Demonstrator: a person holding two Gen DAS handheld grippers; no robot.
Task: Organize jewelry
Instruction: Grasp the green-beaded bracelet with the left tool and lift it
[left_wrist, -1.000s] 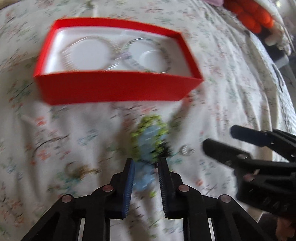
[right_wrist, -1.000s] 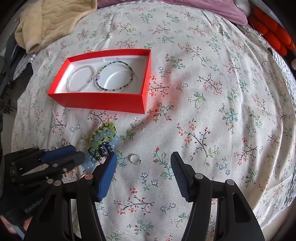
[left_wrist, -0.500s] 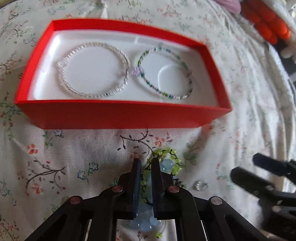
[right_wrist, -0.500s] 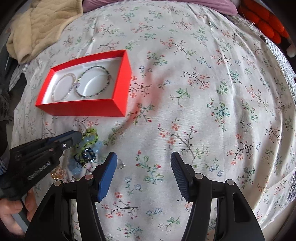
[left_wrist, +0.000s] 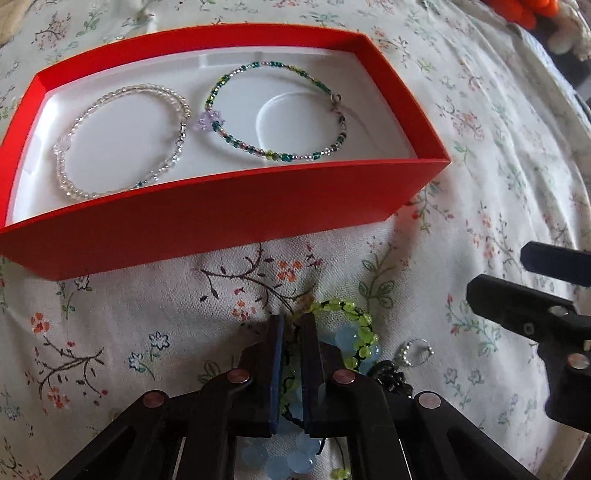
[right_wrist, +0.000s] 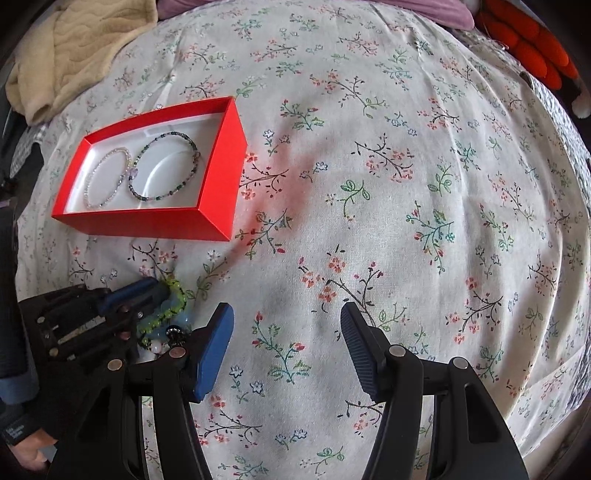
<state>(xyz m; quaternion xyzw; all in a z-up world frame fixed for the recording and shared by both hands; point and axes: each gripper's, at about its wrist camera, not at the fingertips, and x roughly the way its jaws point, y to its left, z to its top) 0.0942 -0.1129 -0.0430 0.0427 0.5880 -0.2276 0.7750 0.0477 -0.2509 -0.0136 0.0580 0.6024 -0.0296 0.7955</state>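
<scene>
A red box (left_wrist: 229, 210) with a white lining lies on the floral bedsheet; it holds a clear bead bracelet (left_wrist: 122, 142) and a green-and-teal bead bracelet (left_wrist: 280, 110). My left gripper (left_wrist: 291, 325) is shut on a lime-green bead bracelet (left_wrist: 354, 321) that lies over pale blue beads (left_wrist: 347, 339), just in front of the box. In the right wrist view the box (right_wrist: 155, 221) is at the left, the left gripper (right_wrist: 155, 291) holds the green bracelet (right_wrist: 175, 295), and my right gripper (right_wrist: 286, 314) is open and empty over bare sheet.
A small silver ring (left_wrist: 417, 352) and a dark bead piece (left_wrist: 391, 373) lie right of the green bracelet. A cream blanket (right_wrist: 74, 44) lies at the far left and an orange plush (right_wrist: 528, 44) at the far right. The bed edge runs along the right.
My left gripper has closed on the green bracelet and come nearer to the red box. My right gripper has drifted right, away from the jewelry pile, still open.
</scene>
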